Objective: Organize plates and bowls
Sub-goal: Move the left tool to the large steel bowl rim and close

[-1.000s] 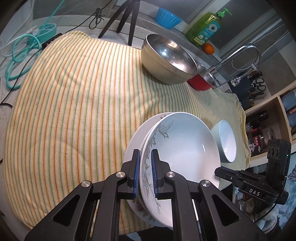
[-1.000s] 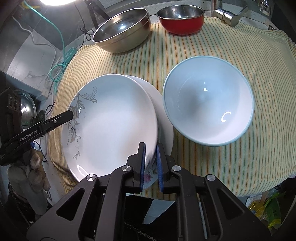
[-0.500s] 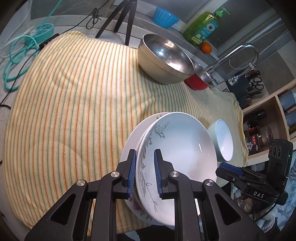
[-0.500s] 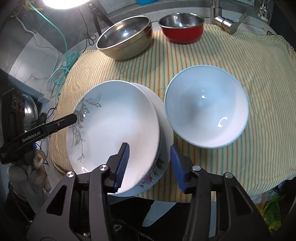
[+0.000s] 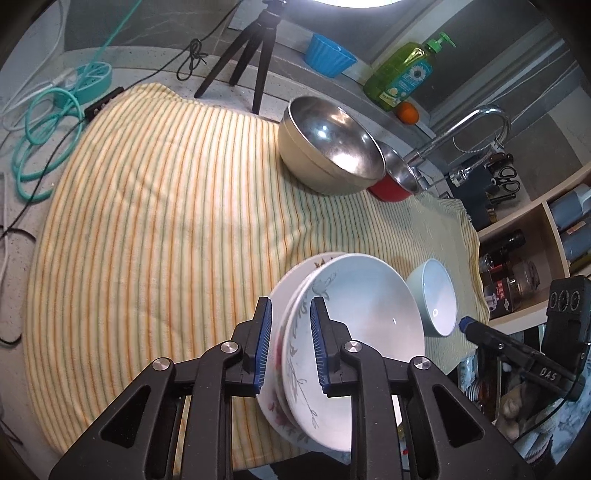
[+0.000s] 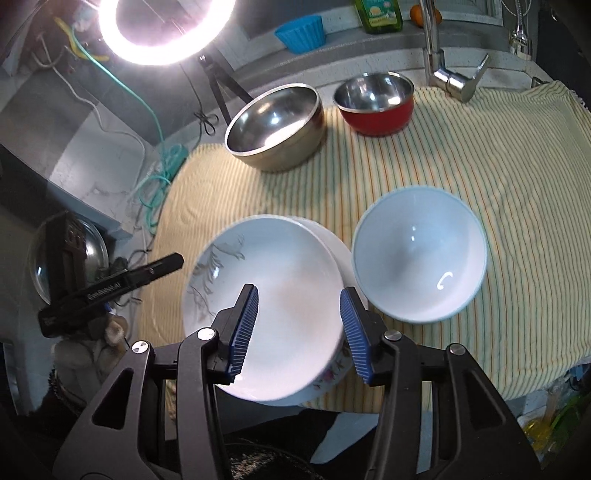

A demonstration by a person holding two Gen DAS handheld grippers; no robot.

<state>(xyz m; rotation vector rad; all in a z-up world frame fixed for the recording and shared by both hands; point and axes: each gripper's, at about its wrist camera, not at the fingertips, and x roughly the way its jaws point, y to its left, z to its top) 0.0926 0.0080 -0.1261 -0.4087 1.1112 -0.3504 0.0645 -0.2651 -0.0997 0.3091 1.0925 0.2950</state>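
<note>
the left gripper point(image 5: 290, 345) is sitting with its blue pads narrowly parted, straddling the rims of the leaf-patterned plate point(image 5: 354, 332) and the flowered plate point(image 5: 275, 402) stacked under it on the striped cloth point(image 5: 155, 229). the pale blue bowl point(image 5: 437, 301) is resting just beside them.

the right gripper point(image 6: 300, 332) is hanging spread wide over the stacked plates' near edge, gripping nothing.

Ring light point(image 6: 166, 26) on tripod point(image 5: 251, 55), striped cloth point(image 5: 147, 221) over grey counter, shelf point(image 5: 546, 236) beside.
</note>
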